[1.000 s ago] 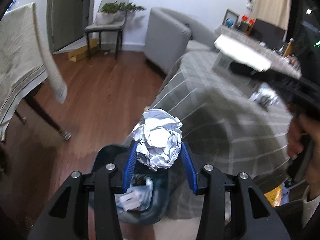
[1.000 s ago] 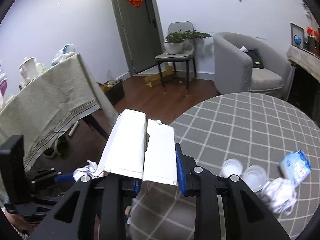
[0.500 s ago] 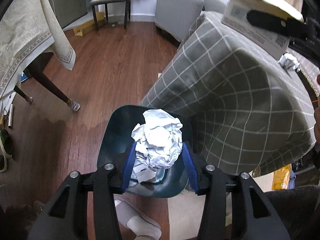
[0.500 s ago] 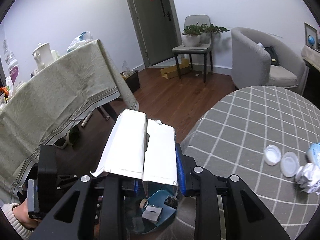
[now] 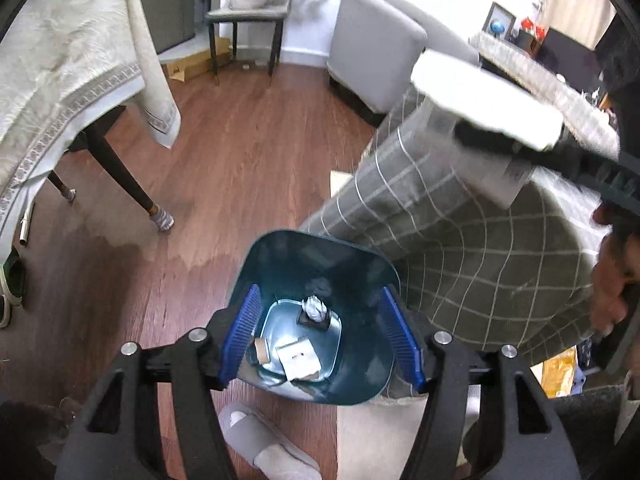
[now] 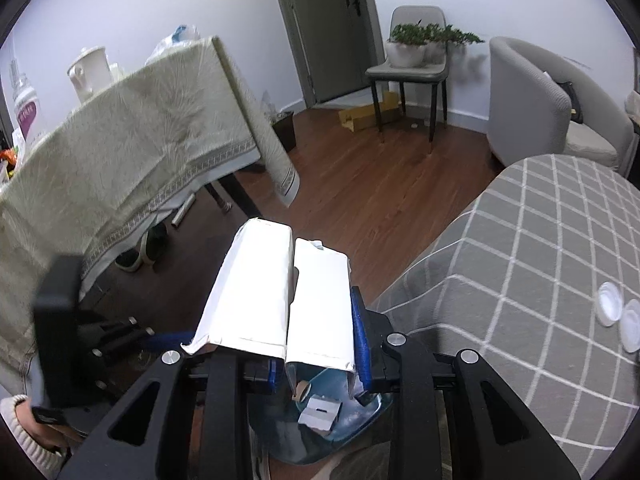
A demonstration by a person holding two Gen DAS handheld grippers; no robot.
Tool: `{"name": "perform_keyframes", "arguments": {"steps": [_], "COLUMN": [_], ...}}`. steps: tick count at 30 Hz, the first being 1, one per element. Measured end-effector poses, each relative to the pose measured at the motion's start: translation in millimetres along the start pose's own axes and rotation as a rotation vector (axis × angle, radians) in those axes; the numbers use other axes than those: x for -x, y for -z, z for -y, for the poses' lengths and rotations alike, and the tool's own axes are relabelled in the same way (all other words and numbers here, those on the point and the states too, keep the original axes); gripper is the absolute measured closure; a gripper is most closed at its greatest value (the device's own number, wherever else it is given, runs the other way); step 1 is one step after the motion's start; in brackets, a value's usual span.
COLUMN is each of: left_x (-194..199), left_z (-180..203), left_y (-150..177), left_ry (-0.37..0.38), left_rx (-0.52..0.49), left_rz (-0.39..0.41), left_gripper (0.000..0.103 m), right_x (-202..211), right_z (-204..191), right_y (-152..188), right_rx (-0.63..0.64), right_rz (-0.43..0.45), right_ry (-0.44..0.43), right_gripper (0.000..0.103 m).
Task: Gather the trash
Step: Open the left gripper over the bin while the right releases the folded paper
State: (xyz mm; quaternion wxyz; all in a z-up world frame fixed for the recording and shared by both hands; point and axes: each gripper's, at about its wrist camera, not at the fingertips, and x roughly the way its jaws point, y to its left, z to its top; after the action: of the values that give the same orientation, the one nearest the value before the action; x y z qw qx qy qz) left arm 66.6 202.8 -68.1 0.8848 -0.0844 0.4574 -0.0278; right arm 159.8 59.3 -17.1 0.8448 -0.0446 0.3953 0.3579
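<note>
Round table [image 6: 540, 256] wears a grey windowpane-check cloth, soft drape, hanging in folds down to the wood-plank floor [image 5: 248, 160]; two shallow translucent plastic lids [image 6: 618, 314] lie on top, touching each other near the right edge of the right wrist view. Second table [image 6: 132, 152] has a beige leaf-pattern cloth with a woven border. Bin [image 5: 316, 320] is dark teal hard plastic, rounded-square mouth, smooth glossy walls tapering to a lighter flat base, standing on the floor tight against the hanging check cloth. Inside the bin, on the base: crumpled white paper ball [image 5: 316, 307] sitting on a small dark piece, a flat white card piece [image 5: 299, 359] with a slot, and a short brown cardboard roll [image 5: 262, 350] on its side. Left gripper [image 5: 320, 336] hangs directly over the bin mouth, ribbed blue pads [image 5: 240, 336] spread wide, nothing between them. Right gripper [image 6: 316, 356] is clamped on a flattened white carton [image 6: 280, 296], silvery foil-like inside, torn bottom edges, creased lengthwise into two panels; it's held above the bin, table edge just beside. Grey fabric slipper [image 5: 264, 444] lies on the floor next to the bin.
</note>
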Motion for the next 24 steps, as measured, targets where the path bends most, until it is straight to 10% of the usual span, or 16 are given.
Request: {"name": "perform_keyframes", "arguments": {"steps": [24], "left_x": [57.1], "left_z": [-20.7], "left_y": [-12.7], "left_ry": [0.025], "left_rx": [0.033], "left_rz": [0.23], "left_gripper": [0.064], "right_x": [-93.1], "right_z": [-29.7], "right_y": [41.8], "right_rx": [0.081], "right_rz": [-0.295], "right_ry": [0.016], "right_gripper": [0.074]}}
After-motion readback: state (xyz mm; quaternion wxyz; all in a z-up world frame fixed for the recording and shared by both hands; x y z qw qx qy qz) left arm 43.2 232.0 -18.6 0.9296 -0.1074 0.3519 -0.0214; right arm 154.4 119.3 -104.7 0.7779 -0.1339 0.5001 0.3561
